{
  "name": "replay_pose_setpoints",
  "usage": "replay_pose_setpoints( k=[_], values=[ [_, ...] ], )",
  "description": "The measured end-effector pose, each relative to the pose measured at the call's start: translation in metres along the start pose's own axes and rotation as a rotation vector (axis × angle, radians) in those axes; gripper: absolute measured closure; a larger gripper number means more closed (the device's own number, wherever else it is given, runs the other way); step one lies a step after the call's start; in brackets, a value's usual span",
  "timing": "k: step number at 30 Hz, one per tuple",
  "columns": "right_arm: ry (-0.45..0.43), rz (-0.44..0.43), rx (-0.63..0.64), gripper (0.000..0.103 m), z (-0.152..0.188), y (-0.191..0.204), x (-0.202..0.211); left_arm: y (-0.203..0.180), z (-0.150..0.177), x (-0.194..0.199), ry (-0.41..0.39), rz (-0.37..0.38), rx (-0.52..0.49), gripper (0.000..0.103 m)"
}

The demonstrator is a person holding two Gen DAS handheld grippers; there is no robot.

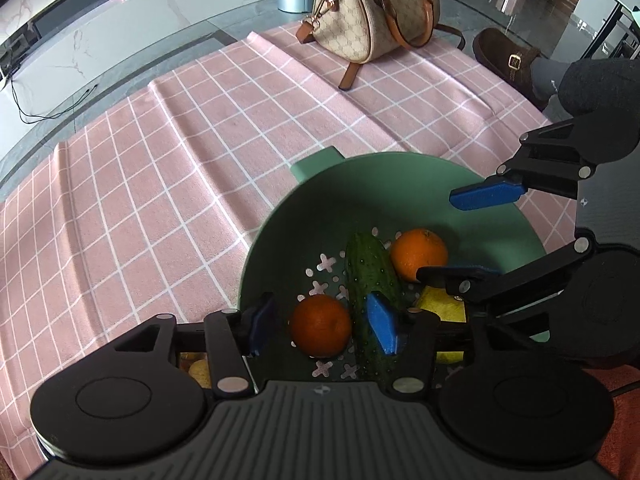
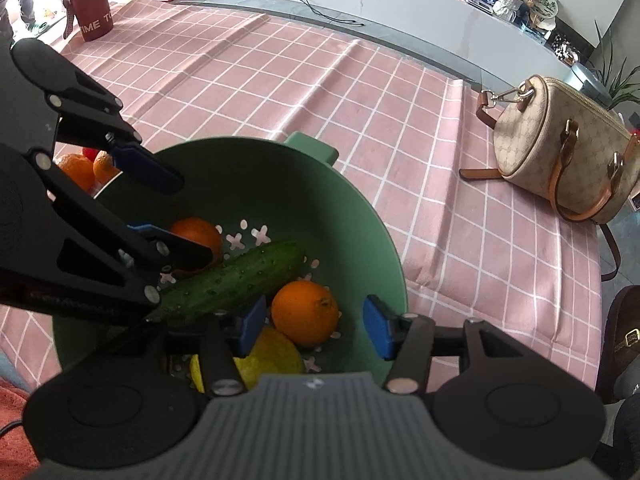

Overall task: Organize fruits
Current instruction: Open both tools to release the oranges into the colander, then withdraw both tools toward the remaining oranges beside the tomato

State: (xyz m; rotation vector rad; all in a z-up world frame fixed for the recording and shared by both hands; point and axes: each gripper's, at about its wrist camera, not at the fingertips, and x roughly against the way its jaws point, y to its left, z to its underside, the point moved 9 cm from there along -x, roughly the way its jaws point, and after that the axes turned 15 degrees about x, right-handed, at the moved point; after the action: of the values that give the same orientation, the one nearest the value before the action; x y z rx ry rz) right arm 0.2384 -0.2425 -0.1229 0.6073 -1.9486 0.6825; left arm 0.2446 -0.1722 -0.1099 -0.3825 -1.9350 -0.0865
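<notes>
A green colander bowl (image 1: 360,200) (image 2: 320,200) on the pink checked cloth holds a cucumber (image 1: 366,272) (image 2: 240,276), two oranges (image 1: 418,254) (image 1: 320,324) (image 2: 306,312) (image 2: 198,234) and a lemon (image 1: 440,306) (image 2: 274,354). My left gripper (image 1: 324,324) is open, its fingers either side of the near orange, above it. My right gripper (image 2: 314,326) is open over the other orange and enters the left wrist view (image 1: 472,232) from the right. The left gripper shows in the right wrist view (image 2: 176,216) at the left.
A beige handbag (image 1: 372,8) (image 2: 560,152) stands at the far edge of the cloth. More oranges (image 2: 80,168) lie left of the bowl. A red-brown bucket (image 2: 90,4) stands far left. A shoe (image 1: 508,60) is beside the cloth.
</notes>
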Motion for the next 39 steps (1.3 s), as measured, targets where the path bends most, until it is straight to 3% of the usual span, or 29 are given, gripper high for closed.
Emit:
replay_pose_setpoints(
  k=[11, 18, 23, 28, 31, 39],
  values=[
    [-0.071, 0.013, -0.098, 0.048, -0.007, 0.012, 0.044, 0.009, 0.015, 0.050, -0.069, 0.018, 0.013, 0.041],
    [-0.141, -0.002, -0.184, 0.047, -0.013, 0.041, 0.070, 0.030, 0.038, 0.082, -0.120, -0.010, 0.020, 0.041],
    [-0.189, -0.009, -0.247, 0.047, -0.014, 0.067, 0.079, 0.052, 0.058, 0.097, -0.144, 0.001, 0.078, 0.041],
    [-0.235, -0.051, -0.326, 0.047, -0.014, 0.096, 0.081, 0.082, 0.080, 0.104, -0.158, -0.005, 0.143, 0.041],
    [-0.254, -0.071, -0.350, 0.047, -0.016, 0.116, 0.078, 0.099, 0.093, 0.103, -0.157, -0.004, 0.183, 0.048],
    [-0.328, -0.062, -0.296, 0.048, -0.034, 0.152, 0.071, 0.133, 0.110, 0.097, -0.197, 0.011, 0.244, 0.051]
  ],
)
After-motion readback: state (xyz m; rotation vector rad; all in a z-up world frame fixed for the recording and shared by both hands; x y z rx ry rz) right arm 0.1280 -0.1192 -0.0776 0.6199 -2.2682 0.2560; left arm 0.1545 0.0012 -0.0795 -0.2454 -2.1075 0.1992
